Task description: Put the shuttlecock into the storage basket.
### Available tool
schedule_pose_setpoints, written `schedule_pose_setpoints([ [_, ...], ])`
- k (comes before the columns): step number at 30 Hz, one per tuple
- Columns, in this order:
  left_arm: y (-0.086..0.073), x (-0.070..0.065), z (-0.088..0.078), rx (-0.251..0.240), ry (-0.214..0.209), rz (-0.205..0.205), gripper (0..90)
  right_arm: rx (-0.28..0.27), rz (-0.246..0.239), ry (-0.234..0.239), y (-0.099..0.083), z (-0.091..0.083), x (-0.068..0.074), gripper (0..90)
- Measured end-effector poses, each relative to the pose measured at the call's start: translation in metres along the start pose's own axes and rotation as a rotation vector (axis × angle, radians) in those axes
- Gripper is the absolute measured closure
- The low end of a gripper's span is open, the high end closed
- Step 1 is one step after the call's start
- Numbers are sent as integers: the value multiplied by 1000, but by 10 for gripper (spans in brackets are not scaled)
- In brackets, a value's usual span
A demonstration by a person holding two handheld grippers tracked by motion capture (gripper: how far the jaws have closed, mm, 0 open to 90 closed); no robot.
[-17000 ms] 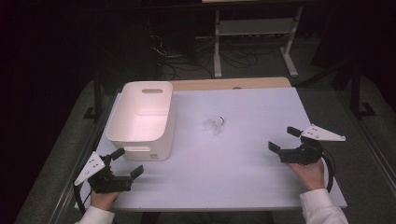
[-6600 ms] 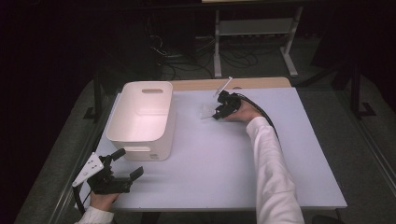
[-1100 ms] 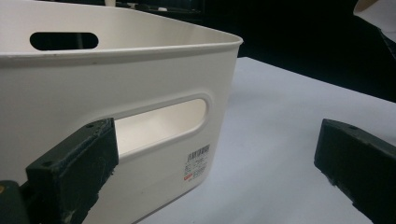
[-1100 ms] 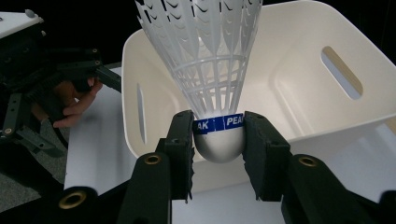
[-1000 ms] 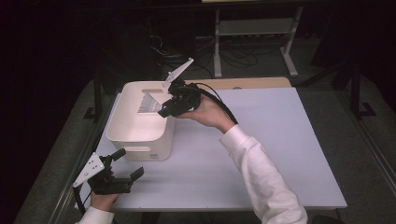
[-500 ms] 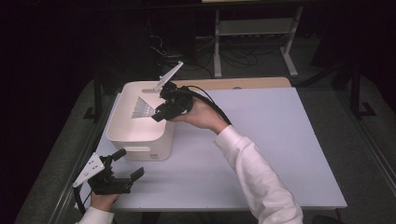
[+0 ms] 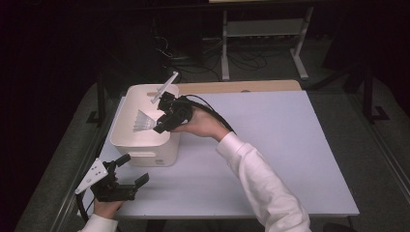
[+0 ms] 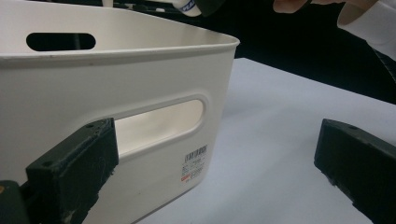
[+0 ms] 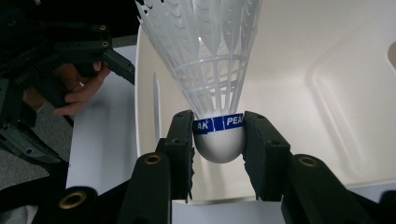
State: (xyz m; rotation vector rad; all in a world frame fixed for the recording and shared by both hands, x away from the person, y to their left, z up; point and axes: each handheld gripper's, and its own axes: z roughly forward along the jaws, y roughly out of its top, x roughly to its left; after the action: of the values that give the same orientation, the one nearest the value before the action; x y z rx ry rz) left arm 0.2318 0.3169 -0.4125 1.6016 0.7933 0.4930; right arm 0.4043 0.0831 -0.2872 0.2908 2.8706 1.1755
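Right hand-held gripper [image 9: 218,140] was clamped on the shuttlecock [image 9: 212,88] by its cork, held over the bin [image 7: 145,140] at centre left of the high view. Left hand-held gripper [image 7: 129,173] was kept wide open at lower left on the surface [image 7: 290,145].

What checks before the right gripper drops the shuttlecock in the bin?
1. Grip: right gripper pads clamp the shuttlecock at its cork: ok.
2. Position: shuttlecock over the white bin opening: ok.
3. Bin interior free of other items where seen: ok.
4. Left gripper outside the bin, jaws open, holding nothing: ok.
5. Height above the bin floor: cannot tell.
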Motion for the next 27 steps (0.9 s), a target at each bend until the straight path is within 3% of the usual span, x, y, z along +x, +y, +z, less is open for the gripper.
schedule_pose_setpoints([
  [8,0,0,0,-4,-3,1,0,14,-2,34,1,10,1,629],
  [13,0,0,0,-2,-4,4,0,27,23,45,0,16,-4,616],
  [16,1,0,-1,0,-5,1,0,49,52,69,0,19,-8,474],
  [27,0,-1,0,2,-9,2,0,14,90,68,-3,8,-13,193],
])
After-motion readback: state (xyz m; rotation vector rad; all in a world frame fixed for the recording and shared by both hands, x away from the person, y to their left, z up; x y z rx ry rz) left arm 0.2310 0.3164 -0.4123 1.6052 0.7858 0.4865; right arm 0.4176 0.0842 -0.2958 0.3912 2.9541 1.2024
